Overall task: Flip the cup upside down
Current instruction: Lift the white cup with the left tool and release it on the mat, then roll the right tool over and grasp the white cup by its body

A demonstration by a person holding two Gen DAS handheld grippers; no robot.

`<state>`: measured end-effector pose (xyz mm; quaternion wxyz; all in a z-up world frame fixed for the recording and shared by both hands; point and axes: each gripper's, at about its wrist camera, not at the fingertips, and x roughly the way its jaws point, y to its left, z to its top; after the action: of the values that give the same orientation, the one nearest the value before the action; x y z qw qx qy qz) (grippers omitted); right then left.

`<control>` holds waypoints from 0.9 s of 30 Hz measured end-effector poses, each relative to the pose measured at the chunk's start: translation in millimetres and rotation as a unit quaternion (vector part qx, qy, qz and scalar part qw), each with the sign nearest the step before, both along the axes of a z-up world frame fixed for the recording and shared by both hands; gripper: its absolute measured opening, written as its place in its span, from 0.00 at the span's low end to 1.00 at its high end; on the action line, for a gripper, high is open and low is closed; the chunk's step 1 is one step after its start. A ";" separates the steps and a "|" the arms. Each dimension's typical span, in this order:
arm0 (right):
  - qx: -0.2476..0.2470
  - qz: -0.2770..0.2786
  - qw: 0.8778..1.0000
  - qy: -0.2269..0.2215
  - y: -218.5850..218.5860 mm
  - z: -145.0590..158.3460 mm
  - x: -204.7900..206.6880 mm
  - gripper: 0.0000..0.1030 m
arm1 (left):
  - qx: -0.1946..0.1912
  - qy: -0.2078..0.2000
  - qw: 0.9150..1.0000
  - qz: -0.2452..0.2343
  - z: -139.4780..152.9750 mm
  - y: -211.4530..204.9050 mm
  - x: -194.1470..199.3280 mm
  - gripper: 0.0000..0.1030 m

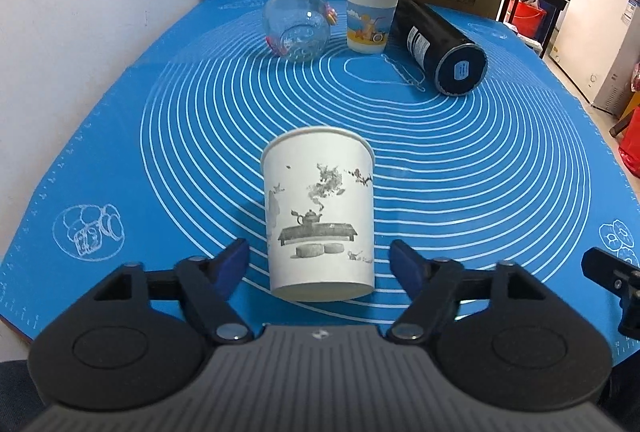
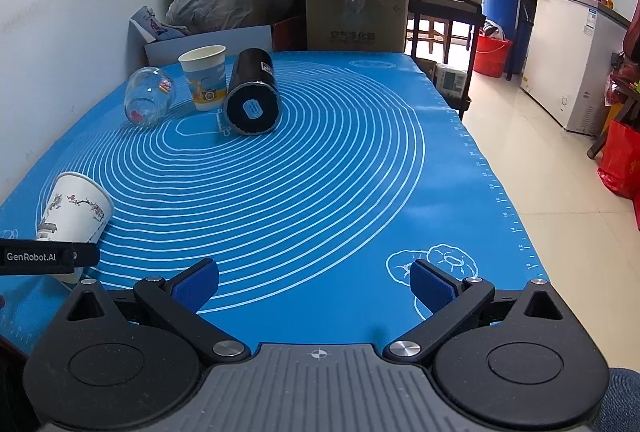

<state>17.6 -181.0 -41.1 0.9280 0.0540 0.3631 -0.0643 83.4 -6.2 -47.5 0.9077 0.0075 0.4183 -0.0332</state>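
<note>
White paper cup with ink teapot print stands upright on the blue mat, rim up, right between the left gripper fingers, which are spread apart; a gap shows on each side, no contact. Right gripper fingers also spread wide, nothing between them, just bare mat on the worktop. In the right view the same cup sits far to the left of those fingers, partly behind the left gripper's tip. Well ahead of the left fingers: glass jar on its side, a second paper cup with a cartoon print upright, black cylinder lying down just beside it.
</note>
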 end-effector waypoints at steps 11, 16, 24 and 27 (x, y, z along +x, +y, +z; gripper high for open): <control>-0.026 0.024 0.999 0.006 6.9 4.1 6.9 1.00 | -0.009 -0.034 0.999 -0.007 25.6 6.9 -13.6 0.79; -0.056 0.054 0.997 0.007 15.1 16.1 13.5 1.00 | -0.012 -0.061 0.998 -0.004 46.8 15.1 -26.8 0.82; -0.194 0.166 0.967 0.013 57.7 42.7 34.0 1.00 | 0.002 -0.086 0.995 0.040 61.8 55.5 -40.2 0.87; -0.278 0.223 0.934 0.018 88.0 48.2 44.4 1.00 | 0.005 -0.084 0.995 0.056 57.9 73.7 -40.3 0.87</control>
<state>62.0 -92.9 7.0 0.8897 -0.2894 0.3501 0.0455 43.2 67.5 10.3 0.9401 -0.0089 0.3402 0.0207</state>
